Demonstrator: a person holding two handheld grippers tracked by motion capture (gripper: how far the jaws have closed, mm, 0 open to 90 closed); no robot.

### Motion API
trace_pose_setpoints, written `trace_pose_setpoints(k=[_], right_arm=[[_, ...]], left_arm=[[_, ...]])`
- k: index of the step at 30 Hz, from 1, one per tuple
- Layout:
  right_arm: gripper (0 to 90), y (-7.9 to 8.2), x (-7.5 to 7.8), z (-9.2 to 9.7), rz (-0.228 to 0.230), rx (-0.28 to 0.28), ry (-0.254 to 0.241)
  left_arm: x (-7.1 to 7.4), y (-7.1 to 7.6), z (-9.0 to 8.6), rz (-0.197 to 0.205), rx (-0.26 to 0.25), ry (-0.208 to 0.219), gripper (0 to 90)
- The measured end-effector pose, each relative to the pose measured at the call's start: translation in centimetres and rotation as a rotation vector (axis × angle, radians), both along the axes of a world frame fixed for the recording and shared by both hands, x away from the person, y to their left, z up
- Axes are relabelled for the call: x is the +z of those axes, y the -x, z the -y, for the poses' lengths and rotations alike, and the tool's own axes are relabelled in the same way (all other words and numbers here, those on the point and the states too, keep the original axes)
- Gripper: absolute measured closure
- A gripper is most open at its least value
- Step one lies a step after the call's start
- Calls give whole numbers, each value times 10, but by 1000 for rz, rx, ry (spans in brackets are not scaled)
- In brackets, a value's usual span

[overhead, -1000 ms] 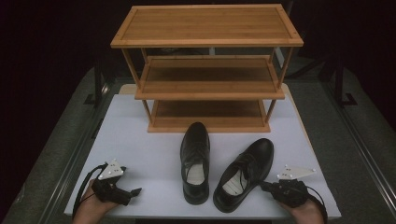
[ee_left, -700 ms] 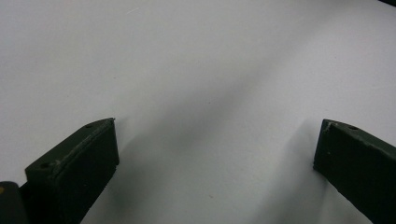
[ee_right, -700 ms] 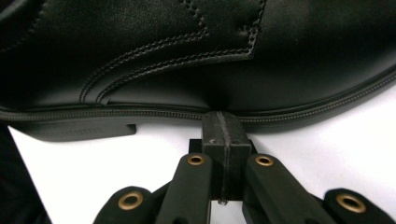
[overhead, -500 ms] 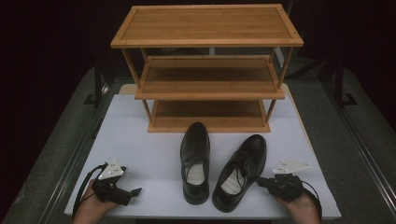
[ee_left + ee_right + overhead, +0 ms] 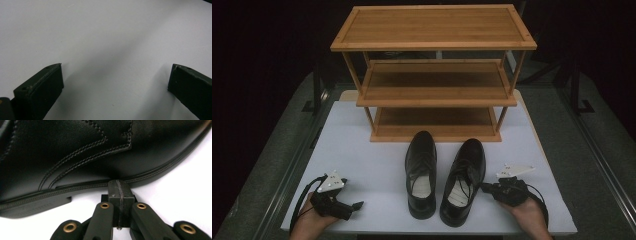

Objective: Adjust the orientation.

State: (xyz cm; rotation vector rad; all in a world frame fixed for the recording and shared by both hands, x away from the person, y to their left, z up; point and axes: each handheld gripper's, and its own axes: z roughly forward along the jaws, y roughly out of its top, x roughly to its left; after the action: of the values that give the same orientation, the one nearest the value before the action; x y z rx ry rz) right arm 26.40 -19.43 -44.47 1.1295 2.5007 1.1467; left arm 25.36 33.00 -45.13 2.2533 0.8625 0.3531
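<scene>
Item: right-hand black leather shoe (image 5: 463, 180), lying on the white desk (image 5: 362, 150) just beside its mate (image 5: 421, 172), in front of the wooden shoe rack (image 5: 434, 82); judged moderately heavy, with a stiff sole, a yielding and slippery polished upper, best taken at the collar or heel rim. Right tongs (image 5: 486, 188) clenched on nothing, tips touching the sole welt at the shoe's outer side; left tongs (image 5: 357, 205) released, over bare desk. Against the earlier frames, the right tongs have pushed inward and the shoe's toe has swung from angled outward to nearly parallel with its mate.
</scene>
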Motion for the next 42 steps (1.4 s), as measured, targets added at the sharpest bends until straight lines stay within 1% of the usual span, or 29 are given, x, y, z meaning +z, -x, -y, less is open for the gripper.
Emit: trace_pose_setpoints(k=[3,4,7,8,12,19,26,32,34,36,37,39,42], right_arm=[[899,-3,0,-2,-1,2,-1],[899,-8,0,-5,-2,8,1],[899,-11,0,-8,-2,13,3],[899,-15,1,-11,-1,18,5],[899,-22,1,-17,0,21,9],[899,-25,1,-19,-3,25,9],[899,-32,1,-25,2,38,16],[897,-32,1,-24,-2,33,10],[870,-32,2,-21,8,22,12],[843,-32,4,-16,9,11,-2],[827,-32,5,-14,15,4,-1],[784,-32,7,-9,15,-6,-5],[698,-31,11,-2,33,-25,-14]], left_arm=[[0,0,0,0,0,0,0],[0,0,0,0,0,-1,0],[0,0,0,0,0,-1,0],[0,0,0,0,-1,-1,0],[0,0,0,0,-1,0,0],[0,0,0,0,0,0,0],[0,0,0,0,1,1,0],[0,0,0,0,0,0,0],[0,0,0,0,-1,0,0],[0,0,0,0,0,0,0],[0,0,0,0,0,1,0],[0,0,0,0,0,0,0],[0,0,0,0,1,-2,0]])
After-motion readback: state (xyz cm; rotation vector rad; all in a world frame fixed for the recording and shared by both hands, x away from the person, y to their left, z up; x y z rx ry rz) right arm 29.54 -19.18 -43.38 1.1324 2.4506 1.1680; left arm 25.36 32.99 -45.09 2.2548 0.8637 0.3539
